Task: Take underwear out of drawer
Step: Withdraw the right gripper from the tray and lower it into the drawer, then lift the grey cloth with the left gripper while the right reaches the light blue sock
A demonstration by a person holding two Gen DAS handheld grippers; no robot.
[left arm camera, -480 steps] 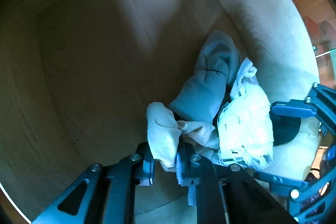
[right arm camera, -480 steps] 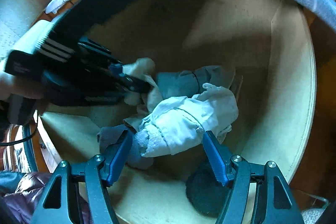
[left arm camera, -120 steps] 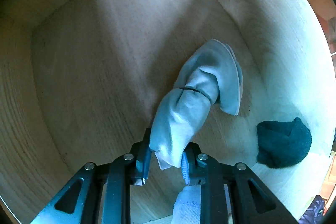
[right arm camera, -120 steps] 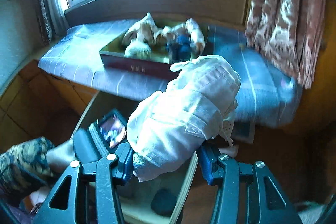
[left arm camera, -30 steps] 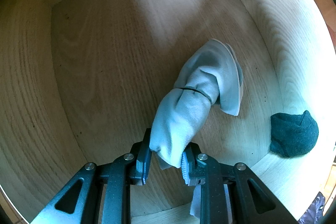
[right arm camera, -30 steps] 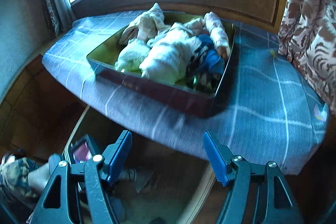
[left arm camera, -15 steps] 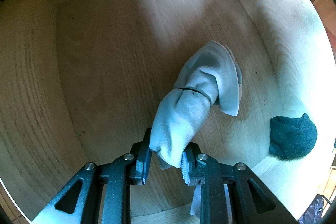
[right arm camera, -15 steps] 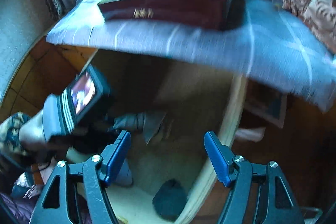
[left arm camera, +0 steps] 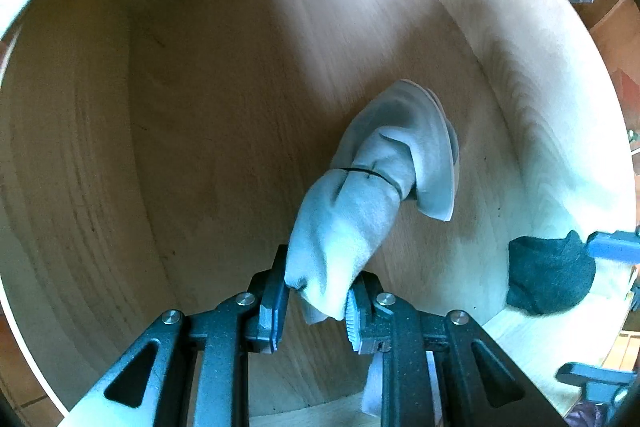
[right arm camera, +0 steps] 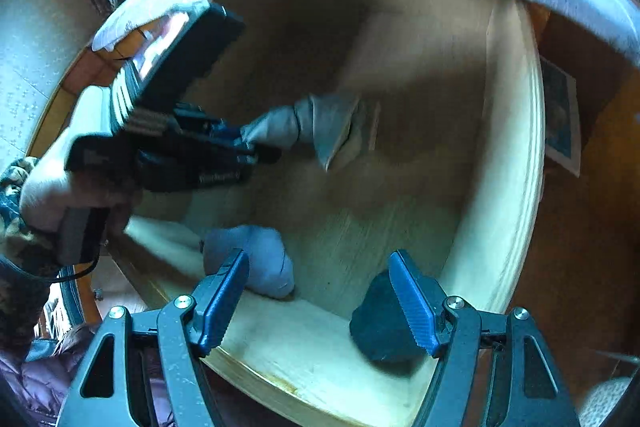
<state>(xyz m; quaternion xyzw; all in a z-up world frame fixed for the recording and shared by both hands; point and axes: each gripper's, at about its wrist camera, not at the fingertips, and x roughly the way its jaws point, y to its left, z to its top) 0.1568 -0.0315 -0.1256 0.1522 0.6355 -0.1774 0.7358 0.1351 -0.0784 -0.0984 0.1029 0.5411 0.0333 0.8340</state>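
The wooden drawer surrounds both tongs. The left gripper points straight down into it, clamped on a pale grey rolled underwear bundle that hangs below its fingers. The right gripper stands wide and empty, a dark bundle just behind its right finger, a bluish bundle behind its left.
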